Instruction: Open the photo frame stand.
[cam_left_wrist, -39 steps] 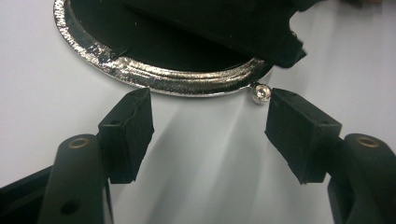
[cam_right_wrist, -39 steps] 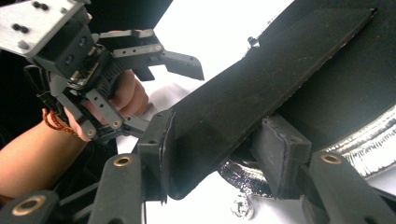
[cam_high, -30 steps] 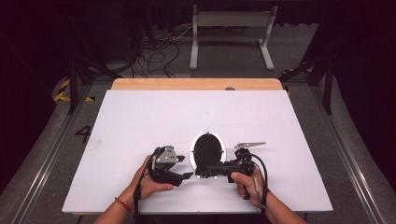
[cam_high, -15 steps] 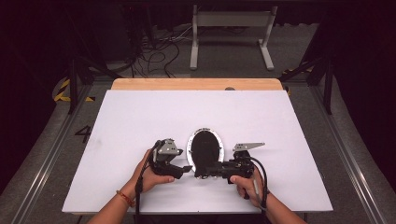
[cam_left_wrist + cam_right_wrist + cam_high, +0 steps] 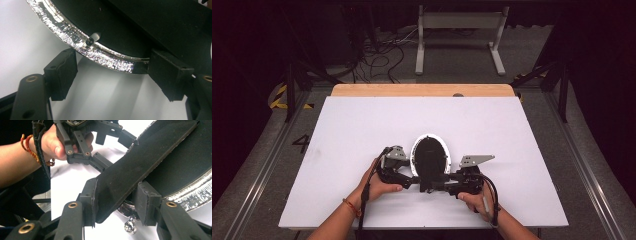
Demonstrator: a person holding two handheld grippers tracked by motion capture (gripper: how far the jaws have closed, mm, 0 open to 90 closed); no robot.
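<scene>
Nearest the table's front edge, at about 6 o'clock on the white table (image 5: 512,130): two hands, each gripping a black claw, pointed inward at each other.

Right claw (image 5: 117,202): jaws partway closed, pads clamped on either face of a flat black stand flap (image 5: 140,162), held tilted, rising toward 1 o'clock in the right gripper view. Seen from above at 5 o'clock of the mirror, right claw (image 5: 447,180) reaching in from the right.

Left claw (image 5: 112,75): jaws wide and just been opening further, pads apart on either side of the mirror's shiny rim; right pad close against the rim's end, left pad just short of it, contact not clear. Nothing squeezed between them. From above, left claw (image 5: 408,179) at 7 o'clock of the mirror, left hand (image 5: 374,185) behind it, red thread band on the wrist.

Just beyond both claws: oval mirror (image 5: 430,157), silver-rimmed, dark face, lying on the table slightly nearer than centre. Small screw (image 5: 91,41) on the rim, small silver knob (image 5: 130,226) beneath the frame.

Farther, at 12 o'clock: wooden strip (image 5: 422,90) along the table's far edge, then cables and a metal frame on the floor.
</scene>
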